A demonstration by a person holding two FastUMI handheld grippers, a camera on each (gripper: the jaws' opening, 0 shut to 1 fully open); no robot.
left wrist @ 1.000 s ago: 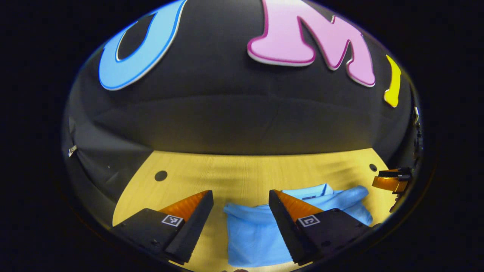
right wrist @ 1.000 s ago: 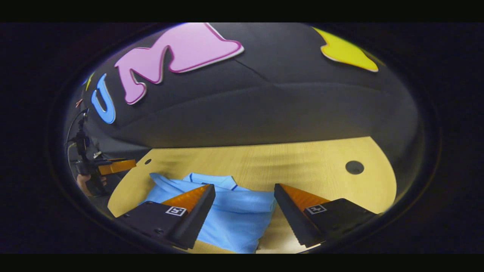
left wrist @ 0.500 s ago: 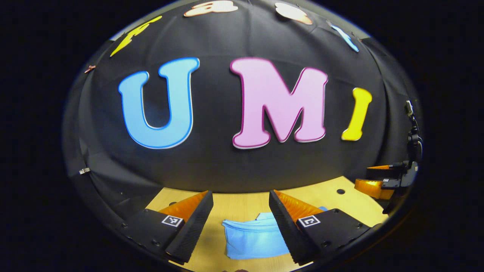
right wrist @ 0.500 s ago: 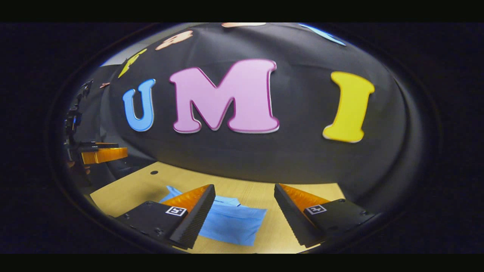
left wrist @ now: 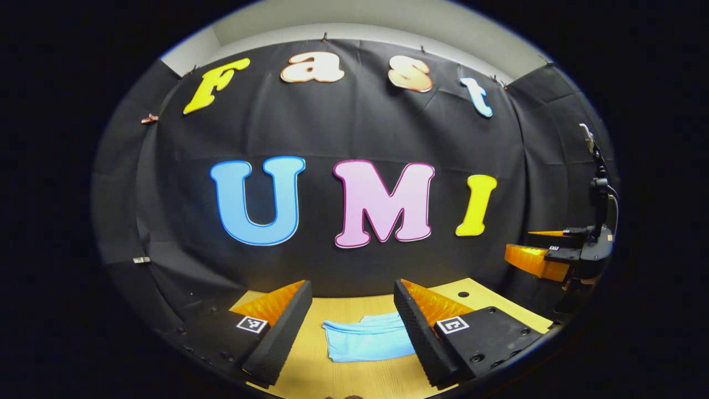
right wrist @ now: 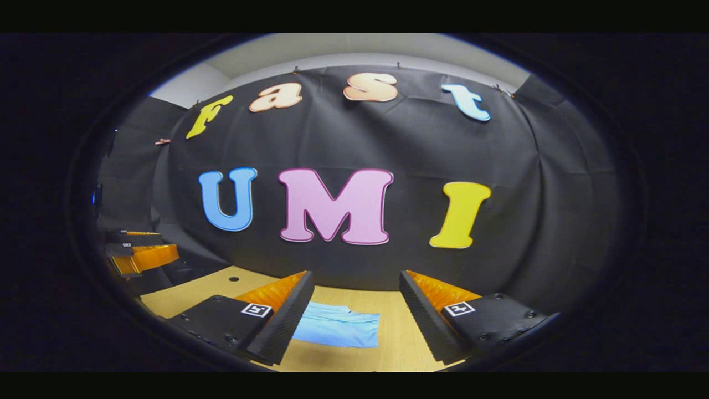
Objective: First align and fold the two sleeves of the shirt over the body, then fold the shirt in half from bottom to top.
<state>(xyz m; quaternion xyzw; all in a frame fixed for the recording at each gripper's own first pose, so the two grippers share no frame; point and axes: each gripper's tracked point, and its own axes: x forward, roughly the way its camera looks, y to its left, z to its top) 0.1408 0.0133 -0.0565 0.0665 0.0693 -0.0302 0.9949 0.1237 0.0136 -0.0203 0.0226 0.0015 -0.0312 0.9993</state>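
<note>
A light blue shirt [left wrist: 366, 339] lies folded into a small flat rectangle on the wooden table [left wrist: 354, 377]; in the right gripper view the shirt [right wrist: 337, 331] sits low between the fingers. My left gripper [left wrist: 352, 331] is open, held above and in front of the shirt, touching nothing. My right gripper [right wrist: 356, 323] is open too, raised and level, with nothing between its fingers. In the left gripper view the right gripper [left wrist: 545, 256] hangs at the far right edge. In the right gripper view the left gripper [right wrist: 138, 254] hangs at the far left edge.
The black cloth wall stands right behind the table. A round hole [left wrist: 463, 294] is cut in the table top near the back; another hole [right wrist: 234, 279] is at the back left in the right gripper view.
Both grippers have lifted and tilted up away from the shirt. The shirt now looks smaller and lower in both views, and more of the wall is in sight.
</note>
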